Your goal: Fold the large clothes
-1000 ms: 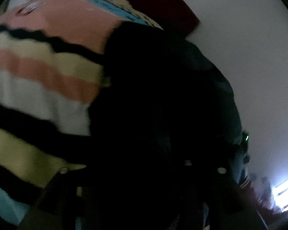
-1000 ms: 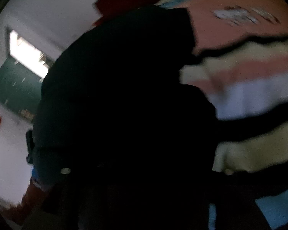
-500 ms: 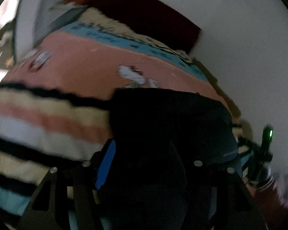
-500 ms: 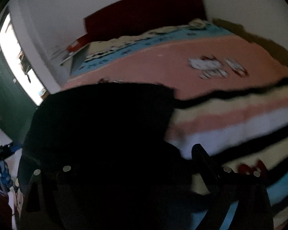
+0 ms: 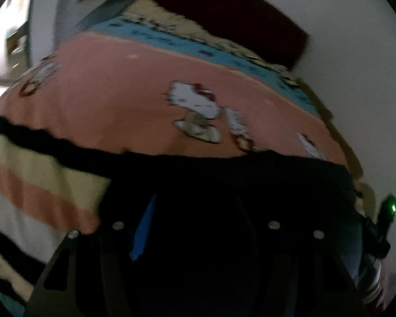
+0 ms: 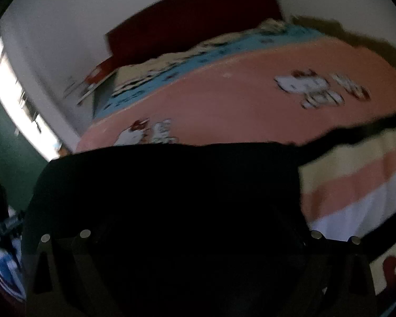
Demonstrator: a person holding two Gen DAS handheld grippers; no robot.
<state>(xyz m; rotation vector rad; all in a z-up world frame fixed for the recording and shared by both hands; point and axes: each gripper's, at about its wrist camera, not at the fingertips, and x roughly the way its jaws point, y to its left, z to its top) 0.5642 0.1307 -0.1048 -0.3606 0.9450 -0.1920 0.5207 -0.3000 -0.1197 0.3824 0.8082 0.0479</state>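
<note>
Since a second ago both views have tipped up off the dark garment, which lies spread on the bed under both hand-held grippers; I cannot tell whether left or right is open or clamped. It looks soft and limp, so I'd grab its corners, and I see no containers beyond it

**Both wrist views low over the bed, facing the headboard**

My left camera looks along its fingers across the pink bedspread; my right does likewise. Both sit close above the dark garment and share the headboard.
</note>
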